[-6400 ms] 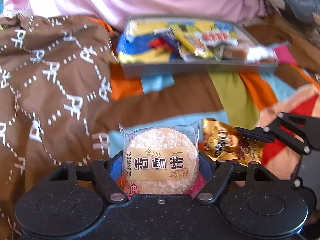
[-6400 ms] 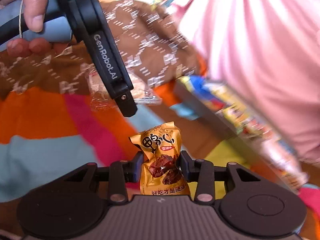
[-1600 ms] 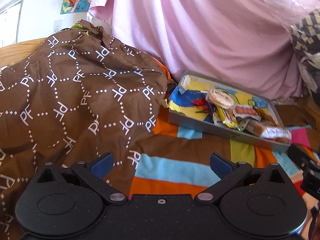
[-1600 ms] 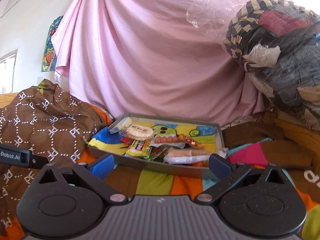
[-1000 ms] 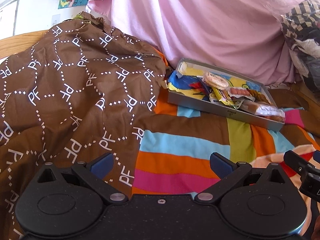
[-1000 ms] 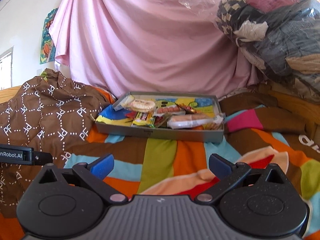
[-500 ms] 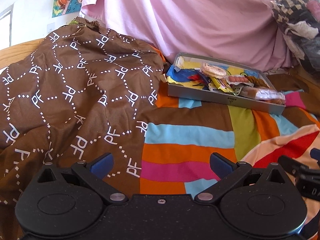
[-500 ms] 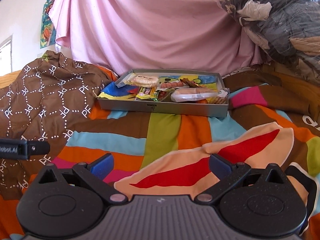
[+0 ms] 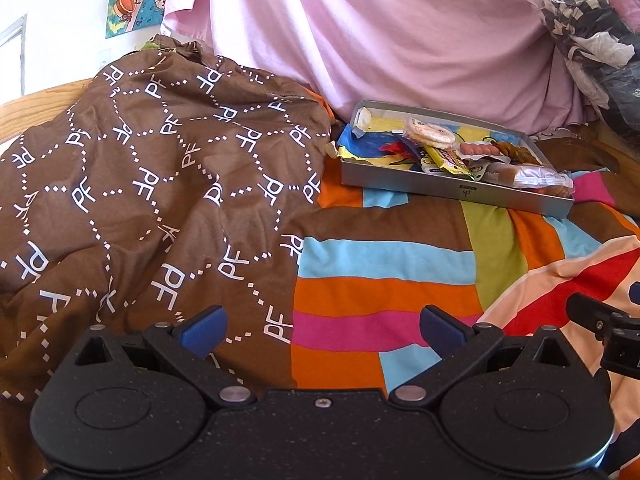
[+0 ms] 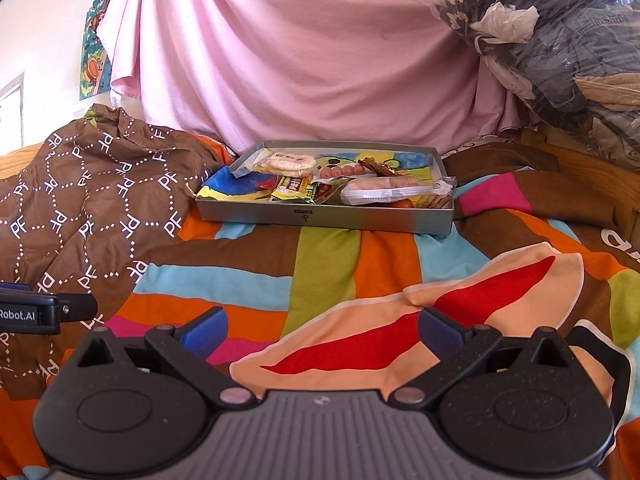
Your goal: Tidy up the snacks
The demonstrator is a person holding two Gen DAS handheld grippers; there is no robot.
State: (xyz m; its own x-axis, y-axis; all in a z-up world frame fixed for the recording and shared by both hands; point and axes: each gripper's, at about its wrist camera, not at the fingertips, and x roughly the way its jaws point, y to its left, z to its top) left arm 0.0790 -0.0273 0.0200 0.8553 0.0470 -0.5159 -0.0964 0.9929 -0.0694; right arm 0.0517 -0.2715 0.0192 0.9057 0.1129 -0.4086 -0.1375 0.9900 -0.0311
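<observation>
The left gripper hangs above the bed with its blue-tipped fingers spread wide and nothing between them; below it lies the striped blanket, and at 9 o'clock the brown quilt with white letters rises in a heap. The right gripper is likewise released and empty, its fingers apart over the blanket's peach and red patch. In the left wrist view the tip of the right gripper shows at 3 o'clock at the frame edge; in the right wrist view a black part of the left gripper juts in at 9 o'clock. The snacks are all in the grey tray, which sits on the blanket well apart from both grippers, at 12 o'clock in the right wrist view and at 1 o'clock in the left. Inside it, a round rice cracker in clear wrap lies toward the far left end, a yellow packet just in front of it, pink sausages near the middle, and a long clear-wrapped cake along the near right side, its end poking over the right end wall. The tray's left end touches the quilt's edge. A pink sheet hangs behind the tray, and a clear bag of clothes is piled at 2 o'clock.
</observation>
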